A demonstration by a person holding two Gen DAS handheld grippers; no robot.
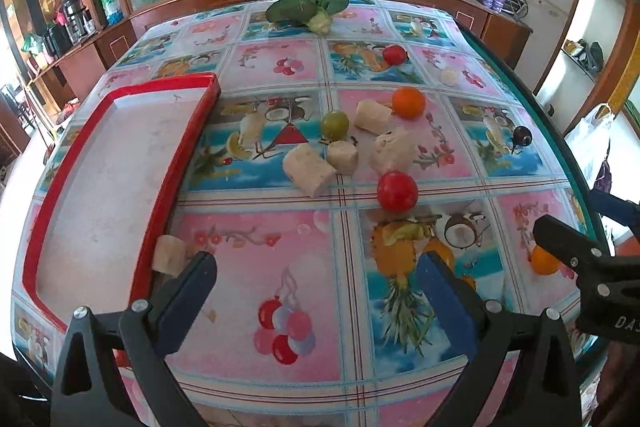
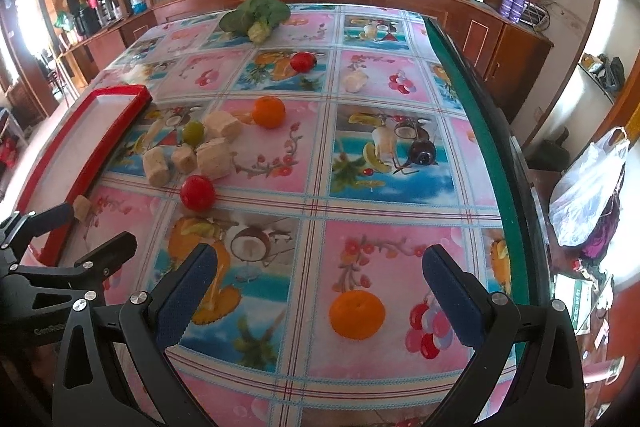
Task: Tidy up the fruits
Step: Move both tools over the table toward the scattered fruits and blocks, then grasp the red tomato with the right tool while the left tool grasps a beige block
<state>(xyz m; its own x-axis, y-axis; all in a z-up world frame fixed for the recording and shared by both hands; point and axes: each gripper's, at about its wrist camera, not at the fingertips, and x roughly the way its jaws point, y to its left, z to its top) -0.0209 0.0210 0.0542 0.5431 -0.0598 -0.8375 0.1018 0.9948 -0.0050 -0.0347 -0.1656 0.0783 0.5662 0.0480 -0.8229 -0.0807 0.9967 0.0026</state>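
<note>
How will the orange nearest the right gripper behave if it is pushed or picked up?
The orange looks round and sits free on the flat tablecloth, so a push would probably roll it. Its skin looks firm, so the open right gripper should hold it.

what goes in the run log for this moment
left gripper open, empty | right gripper open, empty | red tray empty | near orange loose on table

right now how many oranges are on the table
2: the near orange lies between the right gripper fingers; the far orange sits mid-table beside the pale chunks. None seems hidden.
</note>
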